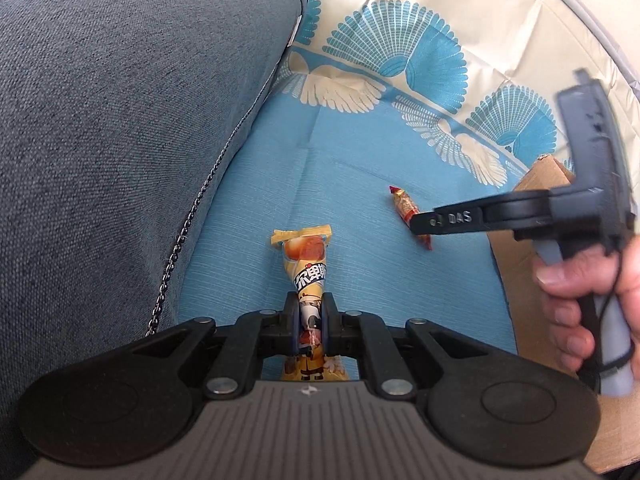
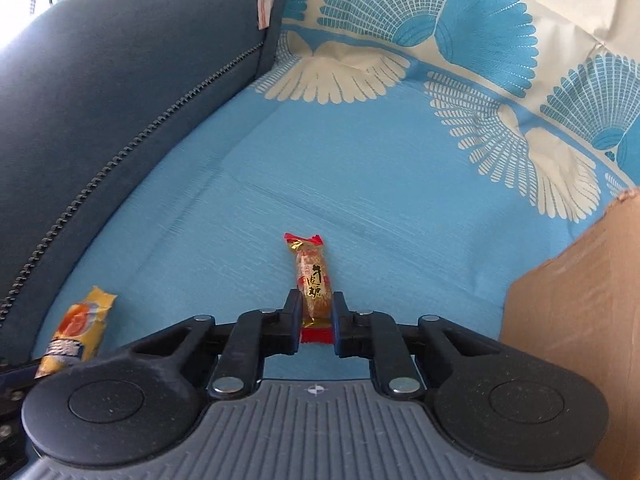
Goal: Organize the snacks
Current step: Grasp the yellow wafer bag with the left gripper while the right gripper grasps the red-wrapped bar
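**Two snacks, one in each gripper**

Left gripper is clamped on the yellow snack packet, whose long axis runs straight ahead along the fingers. Right gripper pinches the near end of the red-gold candy, likewise pointing forward. Both tilt downward over the blue cloth; the cardboard box stands just right.
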Available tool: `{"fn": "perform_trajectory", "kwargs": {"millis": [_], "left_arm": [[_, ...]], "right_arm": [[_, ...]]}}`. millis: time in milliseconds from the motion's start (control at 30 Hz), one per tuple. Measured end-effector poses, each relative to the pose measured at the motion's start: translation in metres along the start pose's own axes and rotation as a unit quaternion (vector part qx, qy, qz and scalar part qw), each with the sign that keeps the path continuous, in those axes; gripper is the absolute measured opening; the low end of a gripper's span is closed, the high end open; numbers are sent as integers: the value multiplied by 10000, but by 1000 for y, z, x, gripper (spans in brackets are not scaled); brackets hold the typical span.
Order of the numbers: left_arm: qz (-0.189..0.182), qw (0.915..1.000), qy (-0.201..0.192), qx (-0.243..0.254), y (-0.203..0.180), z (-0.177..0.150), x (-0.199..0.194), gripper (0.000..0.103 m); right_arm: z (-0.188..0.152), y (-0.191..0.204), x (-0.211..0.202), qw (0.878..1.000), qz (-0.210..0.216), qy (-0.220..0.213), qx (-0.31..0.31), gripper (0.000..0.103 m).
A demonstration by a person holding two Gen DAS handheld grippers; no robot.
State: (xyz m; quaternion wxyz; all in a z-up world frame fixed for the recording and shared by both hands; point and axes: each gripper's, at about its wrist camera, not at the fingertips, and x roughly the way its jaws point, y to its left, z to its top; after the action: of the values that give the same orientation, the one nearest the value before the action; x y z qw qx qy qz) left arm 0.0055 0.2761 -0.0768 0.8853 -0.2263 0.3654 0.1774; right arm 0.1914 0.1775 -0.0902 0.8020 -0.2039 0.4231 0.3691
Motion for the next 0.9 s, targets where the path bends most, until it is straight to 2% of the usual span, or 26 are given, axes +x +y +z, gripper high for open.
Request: {"fn": "perform_trajectory", "kwargs": {"millis": [133, 233, 267, 367, 533, 633, 700, 733, 800, 900], "left_arm": [[10, 10000, -6, 12, 0, -1, -2, 11], [-20, 10000, -11, 36, 0, -1, -4, 10], [-38, 10000, 8, 47, 0, -1, -4, 11], [-96, 9999, 109, 88, 0, -1, -6, 11], [-280, 9974, 655, 113, -3, -5, -20, 11], [-286, 9969, 650, 346, -10, -15, -40, 11], [-286, 9965, 675, 404, -12, -22, -48, 11], [-281, 9965, 683, 402, -12, -25, -49, 11], [-227, 9964, 693, 435, -14, -29, -49, 12], [-75, 9963, 756, 410, -16, -29, -42, 12]], "right_arm": [[-14, 5, -25, 9997, 81, -133, 162, 6], [-32, 11, -60, 9984, 257, -263, 435, 5], [-40, 15, -75, 9979, 299, -342, 461, 0], [-68, 24, -118, 9964, 471, -504, 484, 0], [-122, 26, -156, 9955, 612, -373, 619, 0], [-145, 31, -156, 9952, 665, -451, 554, 9], [-150, 34, -152, 9947, 581, -603, 596, 22], [-150, 35, -149, 9944, 512, -686, 627, 25], [-146, 36, -144, 9932, 422, -830, 701, 40], [-135, 37, -135, 9924, 307, -1007, 634, 45]]}}
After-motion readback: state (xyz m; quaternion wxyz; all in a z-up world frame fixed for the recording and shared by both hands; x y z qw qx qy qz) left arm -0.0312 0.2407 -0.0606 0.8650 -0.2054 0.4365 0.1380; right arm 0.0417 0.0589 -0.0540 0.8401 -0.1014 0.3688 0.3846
